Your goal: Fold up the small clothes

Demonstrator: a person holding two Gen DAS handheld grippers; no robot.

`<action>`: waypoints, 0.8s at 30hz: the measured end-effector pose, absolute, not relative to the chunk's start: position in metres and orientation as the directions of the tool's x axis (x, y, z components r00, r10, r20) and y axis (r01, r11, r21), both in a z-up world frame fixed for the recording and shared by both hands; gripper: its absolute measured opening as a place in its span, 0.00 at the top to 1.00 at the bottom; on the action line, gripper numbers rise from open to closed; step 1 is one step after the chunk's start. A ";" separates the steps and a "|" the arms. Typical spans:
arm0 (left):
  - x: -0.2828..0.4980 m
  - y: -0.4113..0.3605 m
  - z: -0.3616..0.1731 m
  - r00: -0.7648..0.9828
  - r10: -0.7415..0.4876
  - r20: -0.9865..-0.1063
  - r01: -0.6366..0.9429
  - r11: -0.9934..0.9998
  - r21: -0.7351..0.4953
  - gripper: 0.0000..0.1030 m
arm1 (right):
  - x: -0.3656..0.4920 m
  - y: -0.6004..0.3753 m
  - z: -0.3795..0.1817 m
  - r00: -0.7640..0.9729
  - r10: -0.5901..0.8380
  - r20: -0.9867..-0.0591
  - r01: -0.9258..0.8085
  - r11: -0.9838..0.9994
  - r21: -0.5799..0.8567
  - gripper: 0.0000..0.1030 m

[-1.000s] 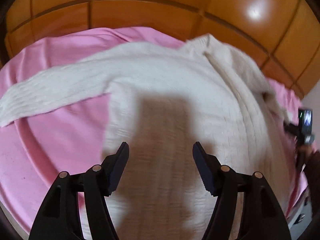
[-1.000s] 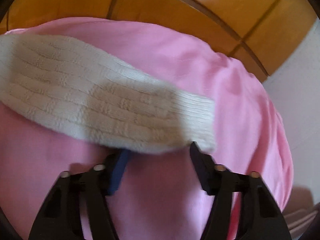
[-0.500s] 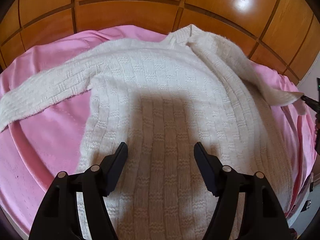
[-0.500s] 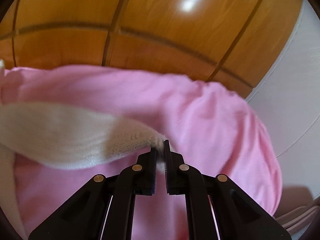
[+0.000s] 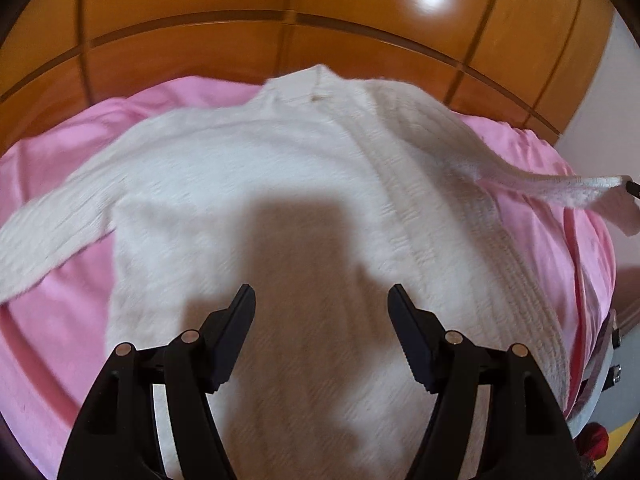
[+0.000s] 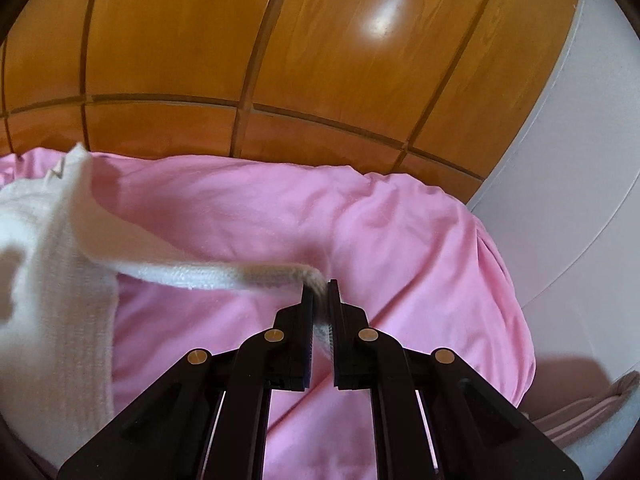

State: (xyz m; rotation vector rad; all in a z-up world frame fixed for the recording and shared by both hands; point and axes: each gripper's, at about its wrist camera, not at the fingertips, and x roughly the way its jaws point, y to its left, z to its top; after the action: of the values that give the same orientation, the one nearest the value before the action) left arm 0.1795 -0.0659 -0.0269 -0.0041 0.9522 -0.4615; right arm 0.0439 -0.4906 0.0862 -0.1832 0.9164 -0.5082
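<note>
A cream knitted sweater lies spread on a pink sheet. Its left sleeve rests flat, stretched toward the left edge. My left gripper hovers open above the sweater's lower body, nothing between its fingers. The right sleeve is lifted off the sheet and stretched out to the right. In the right wrist view my right gripper is shut on the cuff of that sleeve, which hangs in an arc back to the sweater body.
A glossy wooden panelled headboard rises behind the bed. A white wall stands to the right. The pink sheet bulges toward the bed's right edge, where a pinkish striped cloth lies lower down.
My right gripper closed on the sleeve cuff and rose, pulling the sleeve up off the sheet. The left gripper stayed open and shifted over the sweater body.
</note>
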 end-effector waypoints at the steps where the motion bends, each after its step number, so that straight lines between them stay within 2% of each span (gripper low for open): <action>1: 0.185 -0.072 -0.026 0.486 -0.387 -0.784 0.388 0.899 -0.203 0.34 | 0.042 -0.494 0.089 0.501 -0.493 -0.712 0.349 0.867 -0.355 0.94; 4: 0.205 -0.094 -0.023 0.484 -0.395 -0.781 0.414 0.889 -0.193 0.33 | 0.041 -0.506 0.097 0.500 -0.505 -0.704 0.381 0.858 -0.345 1.00; 9: 0.246 -0.134 -0.026 0.454 -0.409 -0.791 0.432 0.878 -0.206 0.33 | 0.060 -0.545 0.085 0.432 -0.582 -0.689 0.467 0.798 -0.381 1.00; 14: 0.269 -0.172 -0.024 0.460 -0.392 -0.796 0.448 0.877 -0.173 0.33 | 0.067 -0.573 0.056 0.438 -0.471 -0.766 0.516 0.829 -0.215 1.00; 16: 0.268 -0.180 -0.021 0.448 -0.412 -0.793 0.476 0.861 -0.178 0.33 | 0.057 -0.565 0.042 0.468 -0.365 -0.805 0.465 0.876 -0.127 0.78; 17: 0.267 -0.183 -0.021 0.435 -0.427 -0.793 0.491 0.850 -0.189 0.33 | 0.051 -0.558 0.034 0.473 -0.335 -0.815 0.435 0.893 -0.114 0.48; 18: 0.265 -0.186 -0.020 0.417 -0.450 -0.790 0.507 0.836 -0.208 0.33 | 0.043 -0.549 0.027 0.479 -0.301 -0.824 0.401 0.911 -0.100 0.36; 20: 0.260 -0.190 -0.021 0.385 -0.491 -0.782 0.532 0.810 -0.246 0.32 | 0.020 -0.523 0.008 0.461 -0.189 -0.867 0.304 0.951 -0.045 0.36; 24: 0.259 -0.197 -0.026 0.330 -0.555 -0.764 0.545 0.773 -0.326 0.27 | -0.016 -0.473 -0.030 0.387 -0.096 -0.917 0.158 0.987 -0.037 0.36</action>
State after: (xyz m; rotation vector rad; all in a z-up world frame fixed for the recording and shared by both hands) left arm 0.2587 -0.1968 -0.0256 -0.0114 1.0037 -0.7191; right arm -0.0158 -0.4726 -0.0298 0.0595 1.1621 -0.1617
